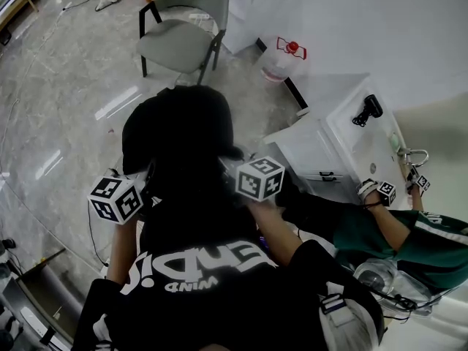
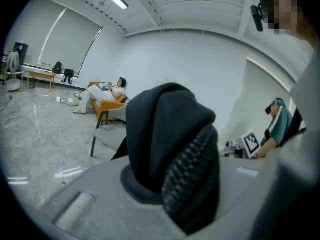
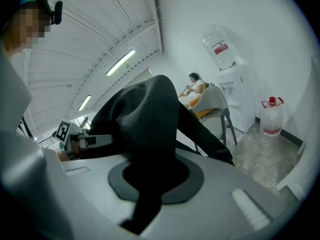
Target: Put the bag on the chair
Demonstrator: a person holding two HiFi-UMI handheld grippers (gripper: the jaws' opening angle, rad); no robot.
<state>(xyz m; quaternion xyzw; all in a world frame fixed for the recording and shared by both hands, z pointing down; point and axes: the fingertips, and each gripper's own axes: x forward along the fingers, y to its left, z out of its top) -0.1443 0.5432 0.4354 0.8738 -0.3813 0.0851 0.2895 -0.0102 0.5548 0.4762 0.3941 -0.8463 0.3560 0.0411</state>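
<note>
A black bag (image 1: pixel 179 141) hangs in front of me in the head view, held up between both grippers. My left gripper (image 1: pixel 126 190) is shut on a padded mesh strap of the bag (image 2: pixel 192 169). The right gripper (image 1: pixel 252 175) is shut on a fold of the bag's black fabric (image 3: pixel 150 134). Both pairs of jaws are hidden by the bag in the head view; only the marker cubes show. The grey chair (image 1: pixel 183 35) stands on the floor beyond the bag, seat bare. The chair (image 2: pixel 106 134) also shows behind the strap, and the chair (image 3: pixel 216 104) past the fabric.
A water jug (image 1: pixel 281 58) stands right of the chair by a white cabinet (image 1: pixel 344 141). Another person in green (image 1: pixel 398 229) works at the right with grippers. A water dispenser (image 3: pixel 236 91) stands by the wall. Someone sits in an orange chair (image 2: pixel 107 104) farther back.
</note>
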